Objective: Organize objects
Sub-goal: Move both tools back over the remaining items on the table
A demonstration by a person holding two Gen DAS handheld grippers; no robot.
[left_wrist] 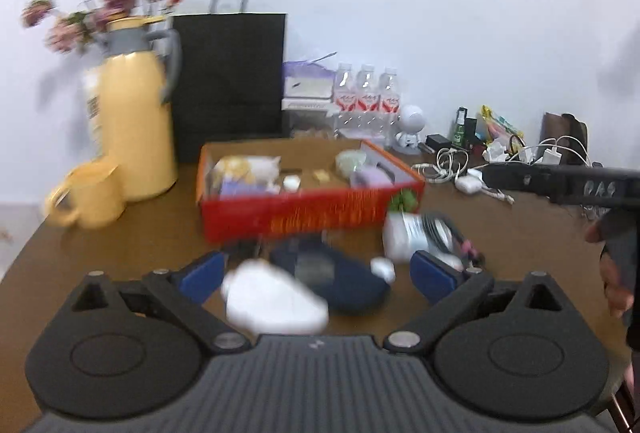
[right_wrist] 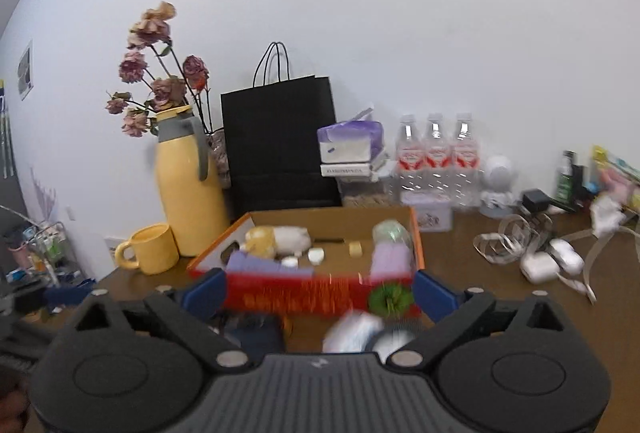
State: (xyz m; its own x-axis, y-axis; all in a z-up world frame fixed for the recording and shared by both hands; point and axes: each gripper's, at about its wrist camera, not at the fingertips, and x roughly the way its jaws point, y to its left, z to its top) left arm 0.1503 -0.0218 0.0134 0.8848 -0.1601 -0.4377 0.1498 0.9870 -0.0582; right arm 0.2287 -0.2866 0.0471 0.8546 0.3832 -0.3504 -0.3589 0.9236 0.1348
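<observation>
Both grippers, left gripper (left_wrist: 316, 273) and right gripper (right_wrist: 318, 291), stand wide open and empty. Before the red box (left_wrist: 304, 209) lies a white bundle (left_wrist: 274, 303); it looks soft and light, best pinched at its middle.

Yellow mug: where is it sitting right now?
The yellow mug stands on the table's left side, right beside the yellow thermos, left of the red box in both wrist views.

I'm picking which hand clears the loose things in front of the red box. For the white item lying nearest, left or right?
Left, probably. The left hand-held gripper is open with the blurred white item lying between its fingers. The right hand-held gripper, also open, faces the red box and the green item.
</observation>
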